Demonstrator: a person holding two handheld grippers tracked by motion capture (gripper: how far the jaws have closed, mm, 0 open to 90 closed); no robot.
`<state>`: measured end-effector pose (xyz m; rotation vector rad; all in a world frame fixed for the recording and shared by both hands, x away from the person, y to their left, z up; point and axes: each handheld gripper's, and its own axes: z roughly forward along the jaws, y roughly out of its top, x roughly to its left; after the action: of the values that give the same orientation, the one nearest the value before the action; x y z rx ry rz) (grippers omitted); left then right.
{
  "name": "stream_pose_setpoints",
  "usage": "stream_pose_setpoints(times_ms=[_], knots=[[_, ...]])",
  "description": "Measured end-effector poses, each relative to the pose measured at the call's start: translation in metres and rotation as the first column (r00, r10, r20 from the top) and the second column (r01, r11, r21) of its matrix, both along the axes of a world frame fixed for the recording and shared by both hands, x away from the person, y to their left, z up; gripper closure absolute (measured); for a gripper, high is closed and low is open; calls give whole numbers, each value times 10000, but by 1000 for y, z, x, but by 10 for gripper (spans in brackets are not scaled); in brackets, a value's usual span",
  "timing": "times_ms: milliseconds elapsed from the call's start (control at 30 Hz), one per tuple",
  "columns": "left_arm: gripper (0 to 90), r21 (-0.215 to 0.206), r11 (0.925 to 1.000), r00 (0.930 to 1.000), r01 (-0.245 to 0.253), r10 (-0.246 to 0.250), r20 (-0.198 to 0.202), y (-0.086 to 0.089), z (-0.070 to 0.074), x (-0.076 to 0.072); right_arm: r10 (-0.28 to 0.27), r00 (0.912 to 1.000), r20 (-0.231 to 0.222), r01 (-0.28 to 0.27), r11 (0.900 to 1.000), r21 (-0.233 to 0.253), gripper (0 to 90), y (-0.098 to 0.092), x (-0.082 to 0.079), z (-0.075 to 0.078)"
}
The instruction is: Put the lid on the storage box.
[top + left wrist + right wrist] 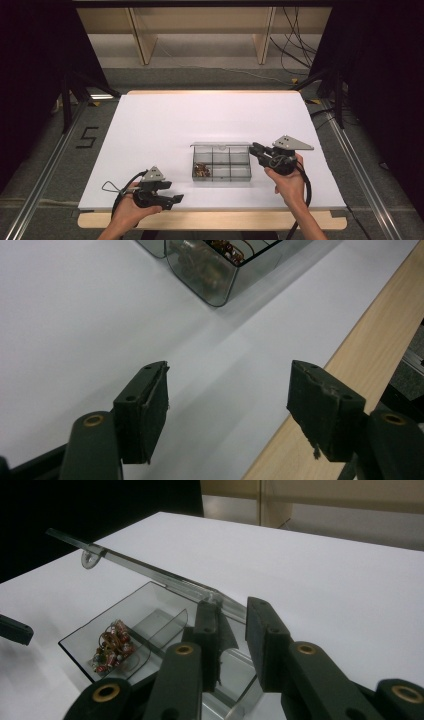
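Dark curtains all round, wooden shelving at the back, and a plain white bench (pixel 165 125) with just one thing on it: a clear plastic compartment box (pixel 221 162). Its lid (pixel 150 572) is up, and a small tangle of reddish-brown parts (pixel 113 651) sits in the compartment at the box's left near corner.

Looks to me like you're in the middle of working that lid, opening it or about to bring it down, can't say which. Your right claw (pixel 231 640) is at the box's right end, its jaws only a narrow gap apart, either side of the lid's edge near the hinge corner. I honestly can't tell if they're pinching it yet or just straddling it. Next move needs a firm nip on that thin edge, then a slow swing about the hinge so the light box doesn't skid.

Your left claw (pixel 227 412) hangs wide apart, holding nothing, off the box's near left corner, over the bench's near edge. Maybe use it to steady the box.
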<state>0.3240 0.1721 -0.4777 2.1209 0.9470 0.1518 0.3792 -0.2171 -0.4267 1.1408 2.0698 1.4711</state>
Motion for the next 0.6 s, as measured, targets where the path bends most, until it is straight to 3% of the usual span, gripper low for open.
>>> stream_pose_setpoints(times_ms=[67, 100, 133, 200, 233, 267, 300, 367, 433, 467, 600], knots=[[323, 42, 10000, 10000, -8, 8, 57, 2, -1, -2, 89, 9999, 93, -87, 9998, -157, 766, -2, 0, -1], [323, 20, 9999, 10000, -98, 98, 8, 4, -1, -4, 4, 10000, 19, -4, 10000, 61, 766, 0, -1, -2], [322, -200, 9996, 9998, -217, 217, -34, 3, -2, -6, 170, 9998, 103, -169, 9998, -82, 766, -2, -1, -3], [322, 40, 10000, 9999, 25, -25, 101, 6, -2, -5, 143, 9999, -30, -143, 9998, -112, 767, -2, -3, -3], [323, 40, 10000, 9999, 25, -25, 101, 6, -2, -5, 247, 9996, 148, -245, 9996, -102, 768, -3, -3, -4], [323, 36, 10000, 10000, -2, 2, 41, 5, -3, -6, 6, 10000, 8, -6, 10000, 26, 770, -2, -6, -4], [322, 121, 9999, 10000, -62, 61, 70, 5, -3, -5, 232, 9997, 106, -230, 9996, -179, 770, -4, -5, -4], [322, 49, 10000, 10000, -73, 73, -12, 4, -4, -6, 129, 9994, -324, -128, 9999, 32, 770, -2, -8, -5], [321, -37, 10000, 10000, -51, 50, -27, 2, -4, -7, 185, 9995, -270, -185, 9998, 18, 771, -2, -8, -5], [321, 139, 9999, 10000, 23, -24, 40, 3, -4, -6, 238, 9997, -1, -238, 9996, -153, 771, -4, -7, -6], [322, 40, 10000, 10000, 11, -11, 35, 3, -4, -6, 238, 9991, -352, -239, 9997, -16, 771, -5, -10, -8]])
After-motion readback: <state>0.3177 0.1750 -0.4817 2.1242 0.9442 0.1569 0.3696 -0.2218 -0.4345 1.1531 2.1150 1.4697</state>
